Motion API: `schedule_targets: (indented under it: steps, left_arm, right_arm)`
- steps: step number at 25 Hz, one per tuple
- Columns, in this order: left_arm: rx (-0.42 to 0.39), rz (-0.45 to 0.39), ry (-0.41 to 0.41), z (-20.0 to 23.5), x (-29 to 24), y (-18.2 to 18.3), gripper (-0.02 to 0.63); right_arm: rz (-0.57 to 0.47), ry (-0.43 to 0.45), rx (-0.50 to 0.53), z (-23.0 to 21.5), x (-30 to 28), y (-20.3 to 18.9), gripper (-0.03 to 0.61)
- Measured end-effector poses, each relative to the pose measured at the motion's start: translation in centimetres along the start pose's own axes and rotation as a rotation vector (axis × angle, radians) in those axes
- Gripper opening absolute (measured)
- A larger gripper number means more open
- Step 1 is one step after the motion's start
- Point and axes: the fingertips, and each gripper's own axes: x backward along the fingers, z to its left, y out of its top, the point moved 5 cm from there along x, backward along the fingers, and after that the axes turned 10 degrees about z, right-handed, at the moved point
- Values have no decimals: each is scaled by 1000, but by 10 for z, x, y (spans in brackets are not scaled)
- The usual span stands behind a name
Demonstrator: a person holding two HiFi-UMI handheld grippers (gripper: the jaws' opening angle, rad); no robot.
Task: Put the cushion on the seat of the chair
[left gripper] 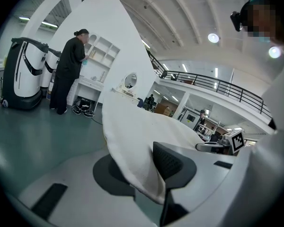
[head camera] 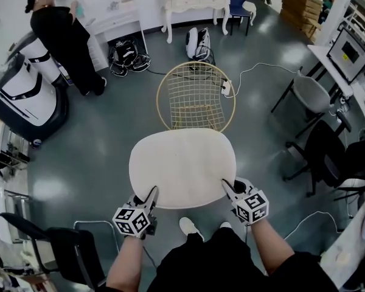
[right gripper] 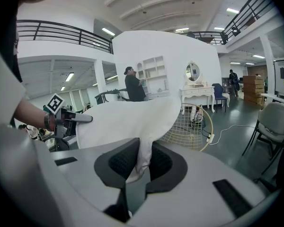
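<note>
A flat cream cushion (head camera: 182, 166) hangs level between my two grippers, in front of the person's legs. My left gripper (head camera: 151, 194) is shut on its near left edge; the cloth (left gripper: 132, 145) folds between the dark pads. My right gripper (head camera: 227, 187) is shut on the near right edge, pinching the fabric (right gripper: 141, 160). The gold wire chair (head camera: 195, 96) stands just beyond the cushion's far edge, its seat bare; the right gripper view shows the chair (right gripper: 191, 126) behind the cushion.
A person in black (head camera: 64, 41) stands at white shelves at the back left, next to a white machine (head camera: 24, 93). A white dressing table (head camera: 193, 2) and bags (head camera: 198, 44) lie beyond the chair. Grey chairs (head camera: 310, 96) and a cable (head camera: 255, 72) are to the right.
</note>
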Motion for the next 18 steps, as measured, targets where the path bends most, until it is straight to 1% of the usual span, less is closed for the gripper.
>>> schedule_targets:
  steps: [10,18]
  left_arm:
    - [-15,-7,4,19,-2,27,130]
    - [-22,-4,11,15,-27,49,130]
  right_arm:
    - [-11,2,3,1,-20,23,54]
    - [-19,3,-3,-28,-27,38,54]
